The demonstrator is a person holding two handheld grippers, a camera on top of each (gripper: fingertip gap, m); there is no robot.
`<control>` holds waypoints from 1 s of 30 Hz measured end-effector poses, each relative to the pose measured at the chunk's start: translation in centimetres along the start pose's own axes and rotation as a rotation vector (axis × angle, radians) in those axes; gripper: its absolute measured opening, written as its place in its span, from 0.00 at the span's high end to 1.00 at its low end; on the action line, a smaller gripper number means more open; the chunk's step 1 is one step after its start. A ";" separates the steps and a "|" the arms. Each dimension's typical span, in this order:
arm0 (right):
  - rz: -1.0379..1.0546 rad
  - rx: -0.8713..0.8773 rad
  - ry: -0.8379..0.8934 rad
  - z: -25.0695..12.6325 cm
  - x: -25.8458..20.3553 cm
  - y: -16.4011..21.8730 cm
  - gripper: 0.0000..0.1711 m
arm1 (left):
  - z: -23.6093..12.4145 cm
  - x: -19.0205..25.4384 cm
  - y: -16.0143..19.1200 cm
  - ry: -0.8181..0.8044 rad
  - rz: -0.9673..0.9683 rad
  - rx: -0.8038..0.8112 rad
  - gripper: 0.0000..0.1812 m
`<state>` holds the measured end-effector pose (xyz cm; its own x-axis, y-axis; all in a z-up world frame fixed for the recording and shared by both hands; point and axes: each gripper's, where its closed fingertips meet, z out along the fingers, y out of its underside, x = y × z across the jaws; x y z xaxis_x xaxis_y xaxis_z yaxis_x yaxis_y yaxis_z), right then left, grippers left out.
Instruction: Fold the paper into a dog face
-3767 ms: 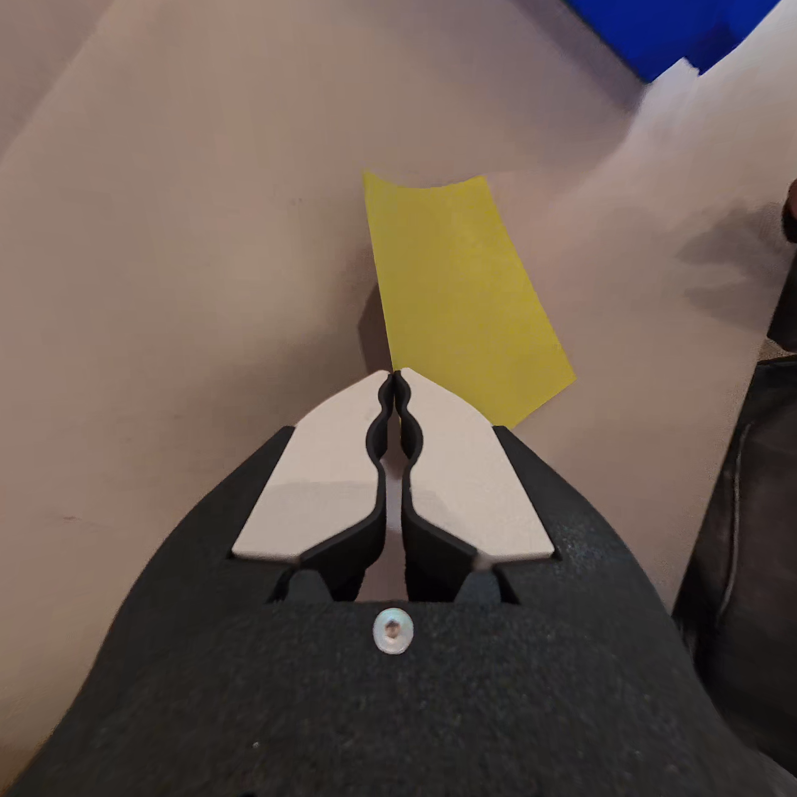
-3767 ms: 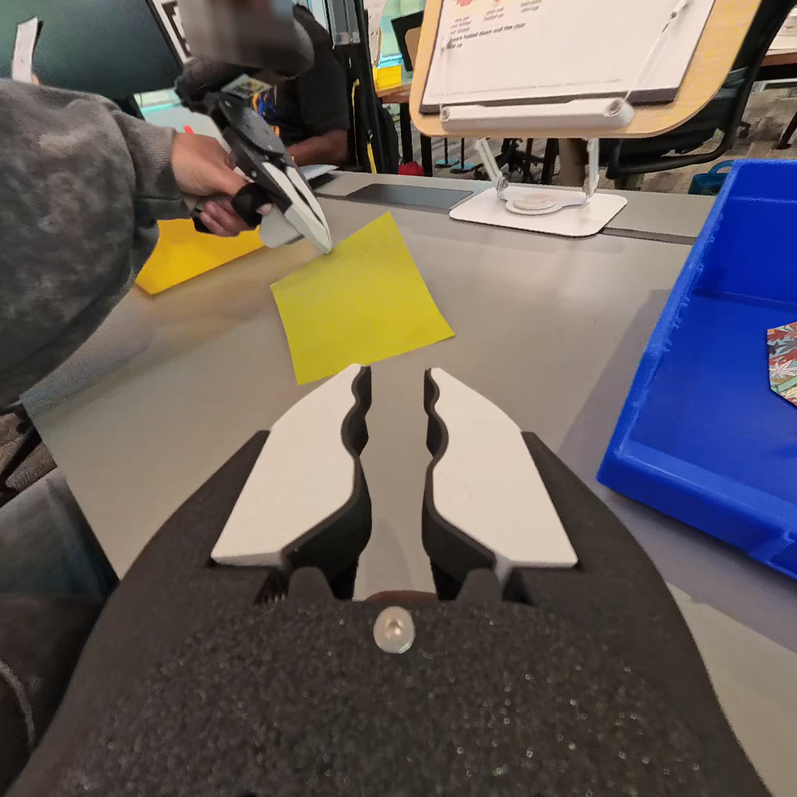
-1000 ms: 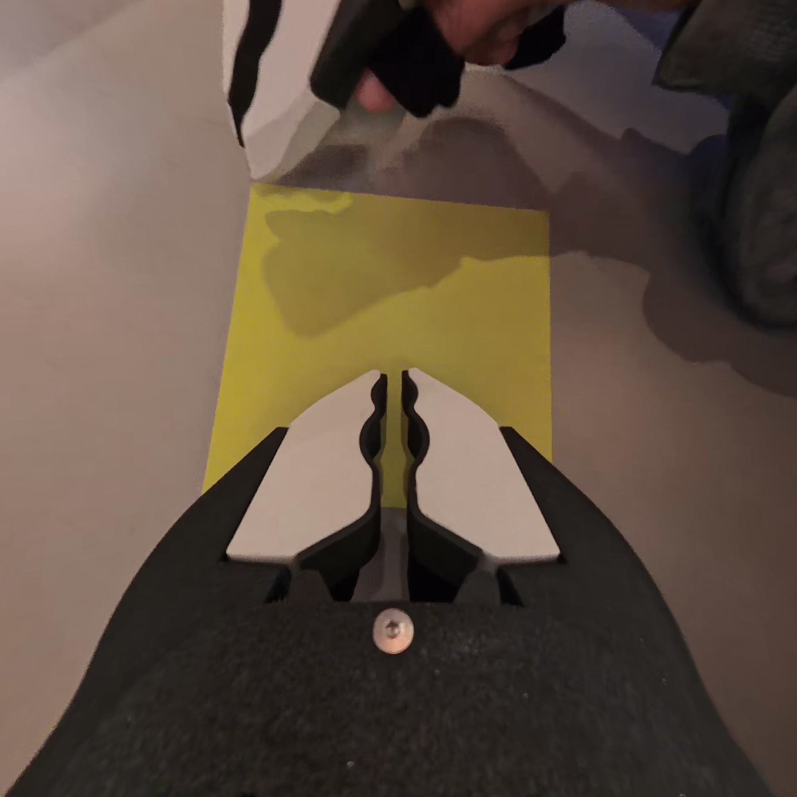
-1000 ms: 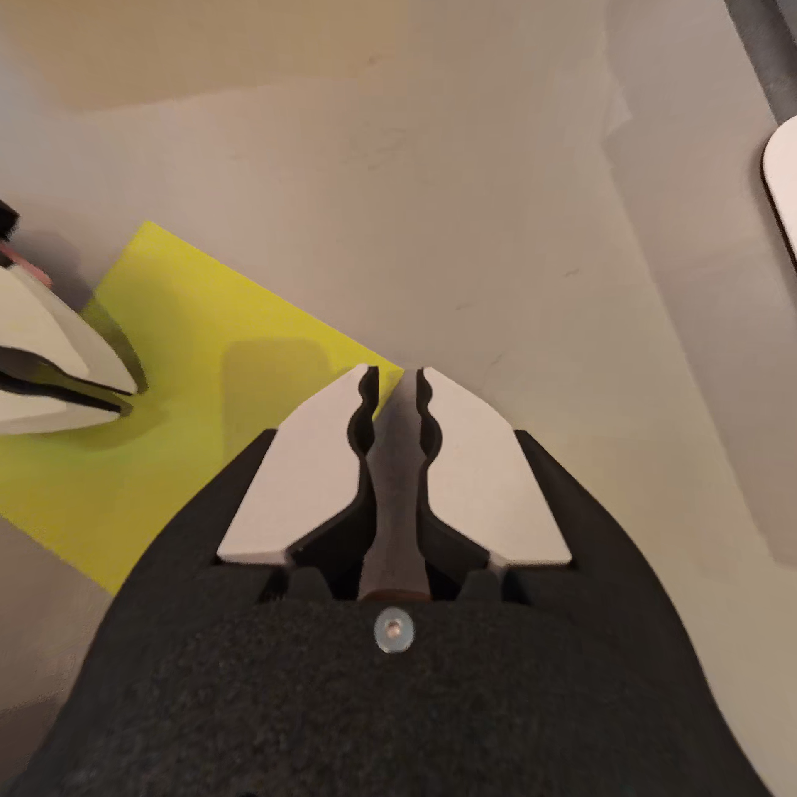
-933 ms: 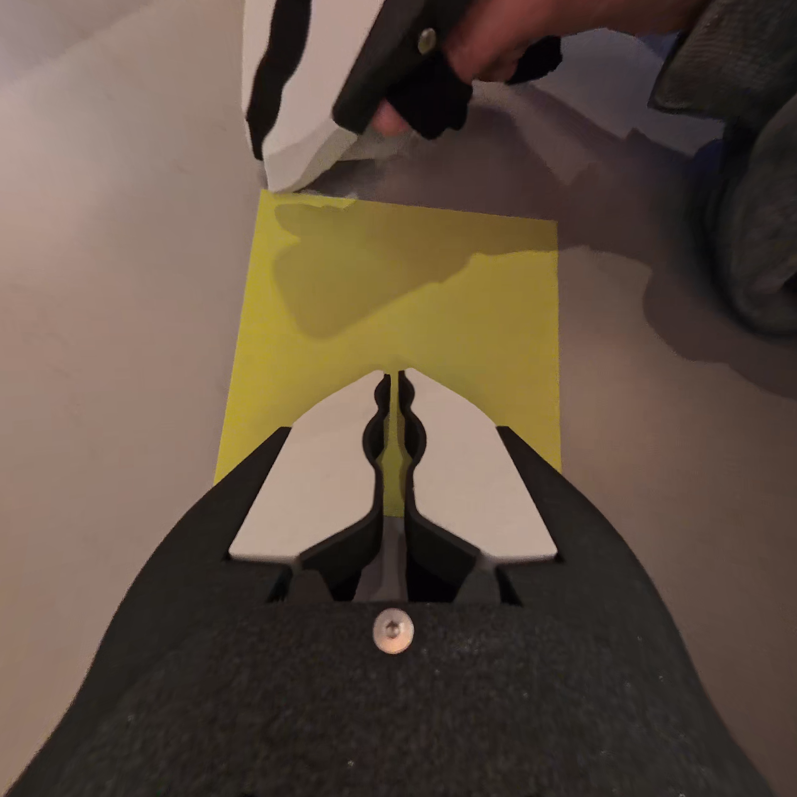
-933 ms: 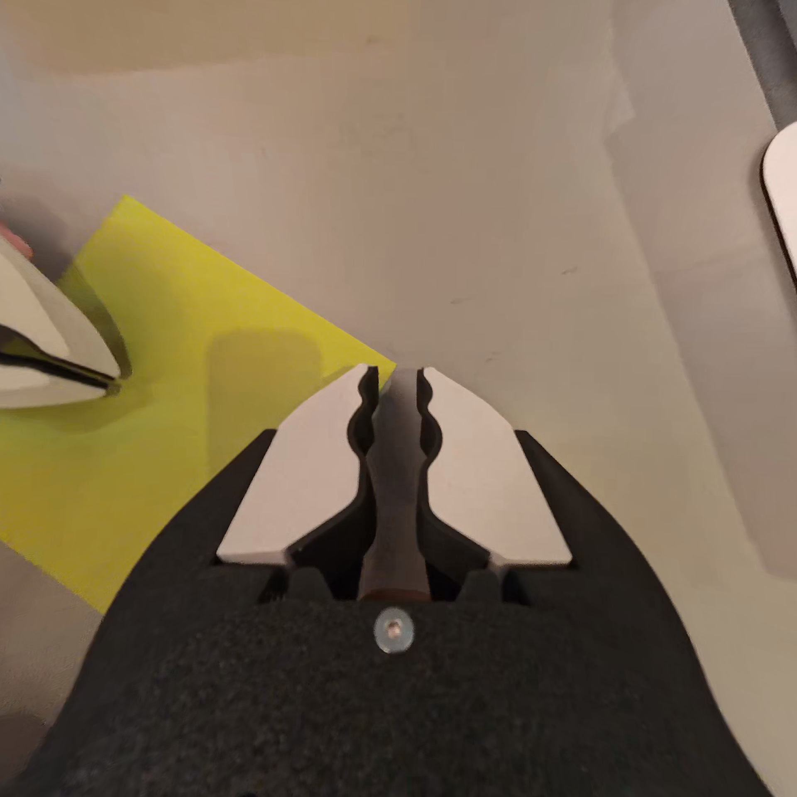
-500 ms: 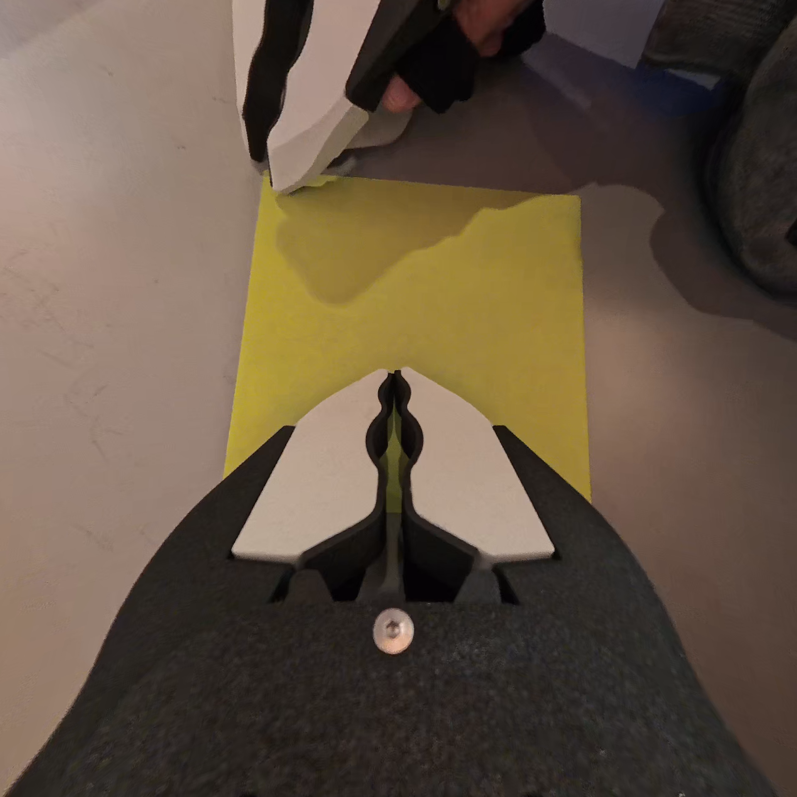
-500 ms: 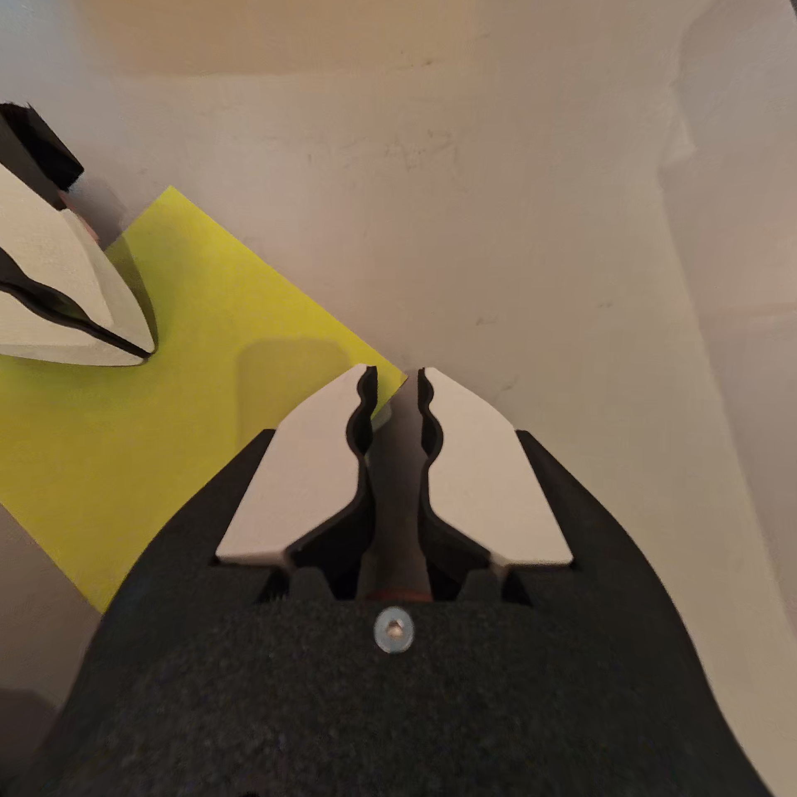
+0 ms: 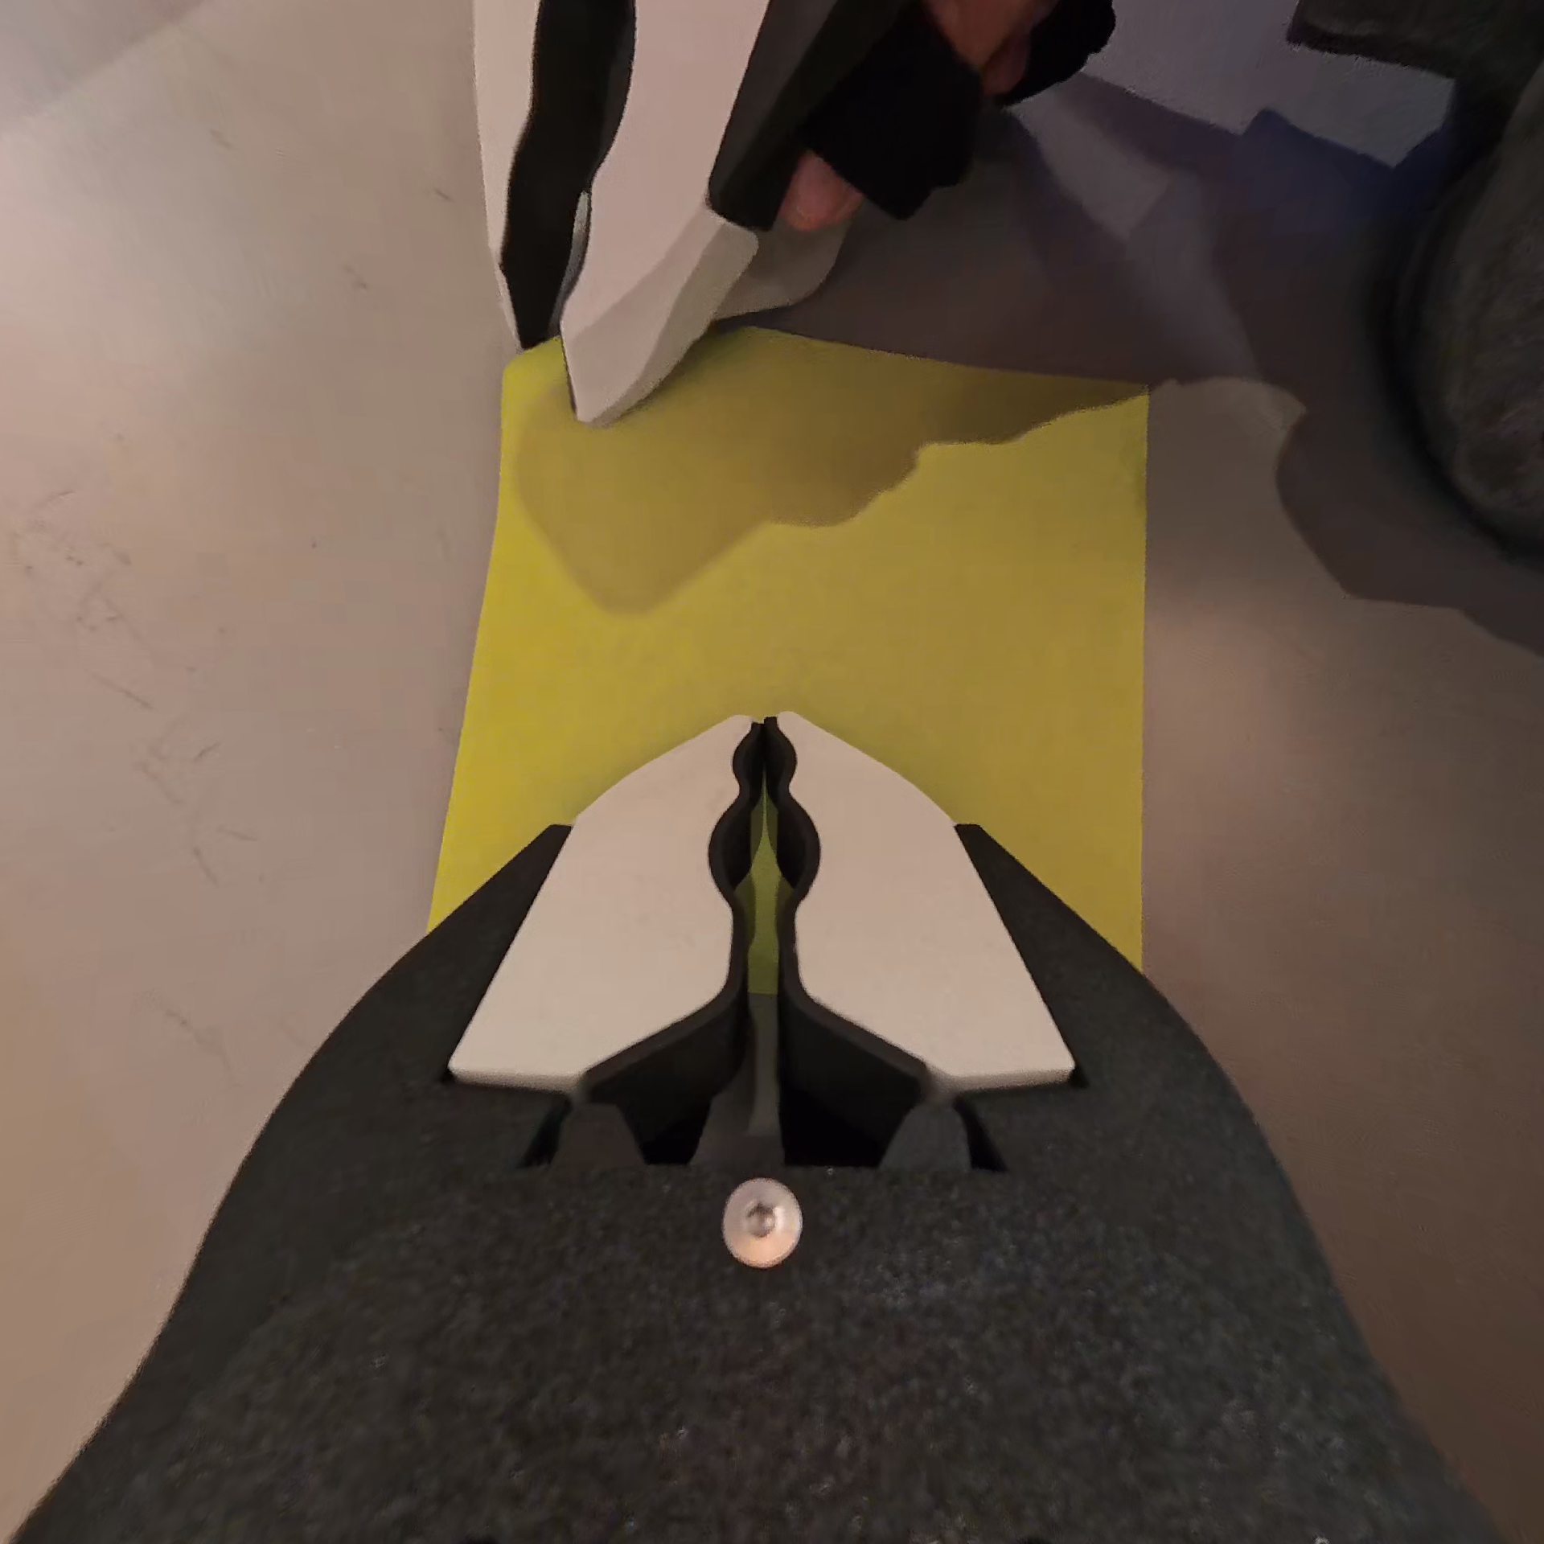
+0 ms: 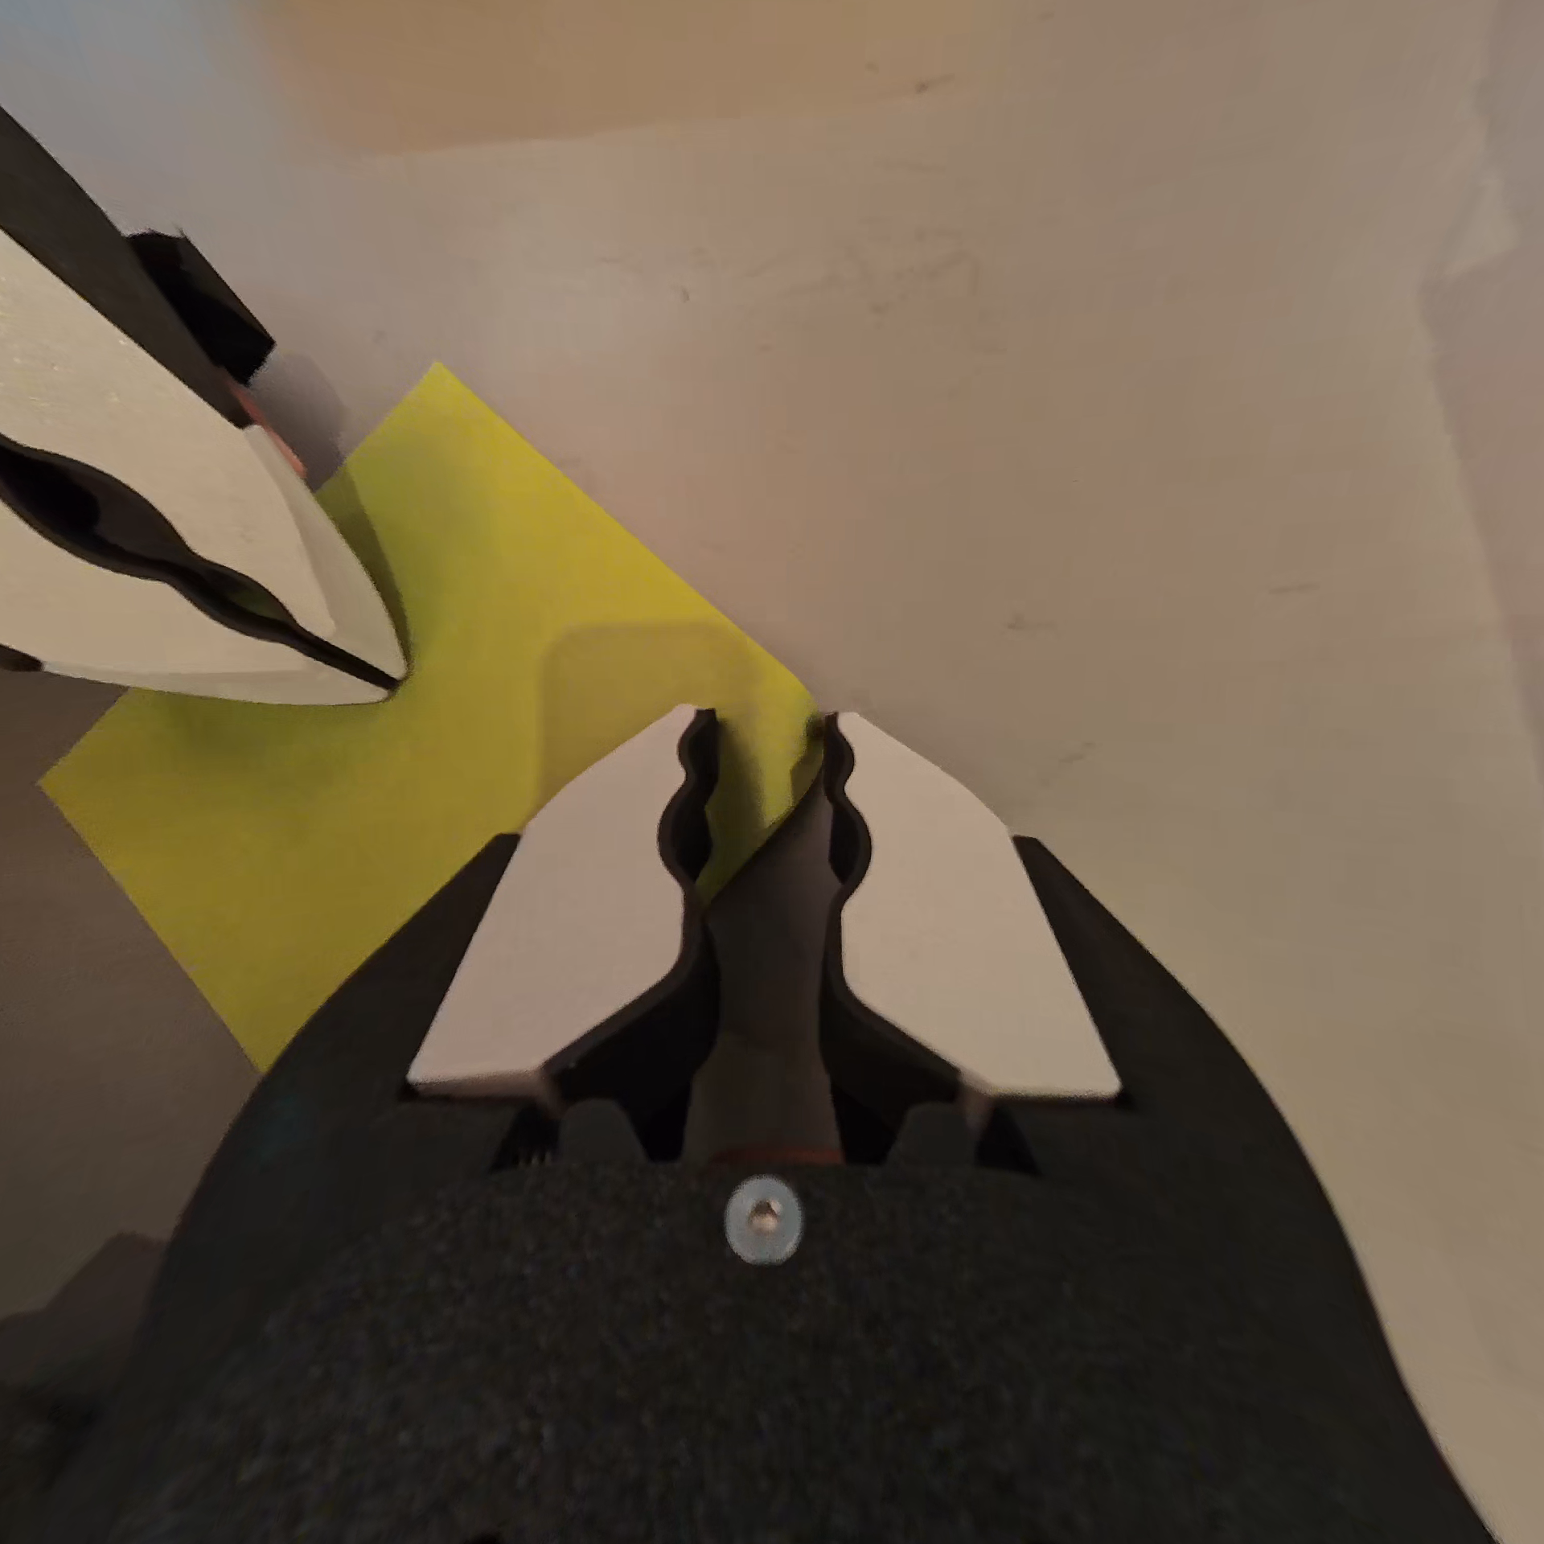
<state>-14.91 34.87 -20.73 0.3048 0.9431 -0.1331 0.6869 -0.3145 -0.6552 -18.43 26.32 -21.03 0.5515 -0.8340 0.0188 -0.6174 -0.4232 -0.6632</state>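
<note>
Thin and limp, the yellow paper (image 10: 468,752) is lying flat while the closed left gripper (image 9: 765,720) is pinning it and the open right gripper (image 10: 764,718) is straddling its corner at frame centre, probably the best pinch point.

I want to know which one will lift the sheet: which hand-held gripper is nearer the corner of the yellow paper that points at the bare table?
The right hand-held gripper: its open fingers straddle that corner of the yellow paper. The left hand-held gripper is shut, tips over the sheet's middle.

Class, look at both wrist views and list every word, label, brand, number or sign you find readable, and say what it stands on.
None: no writing shows in either view.
The yellow paper is blank.
The left tongs and right tongs bear no marks.
The table shows only faint scuffs.
</note>
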 end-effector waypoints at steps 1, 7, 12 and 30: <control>0.007 0.002 -0.021 0.1 -0.4 -0.1 0.85 | 0.0 0.0 0.0 -0.003 0.003 -0.001 1.00; 0.067 0.019 -0.160 0.2 -2.3 -0.5 0.84 | 0.0 0.0 0.0 -0.013 0.012 -0.007 1.00; 0.157 0.054 -0.359 -0.4 -4.7 -1.2 0.81 | 0.0 0.0 0.0 -0.011 0.010 -0.008 1.00; 0.232 0.166 -0.366 -3.2 -6.6 -1.7 0.75 | 0.0 0.0 0.0 -0.018 0.019 -0.012 1.00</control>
<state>-15.97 28.85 -16.41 0.1643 0.8354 -0.5246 0.5039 -0.5283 -0.6834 -18.43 26.32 -21.04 0.5494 -0.8355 -0.0075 -0.6346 -0.4113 -0.6543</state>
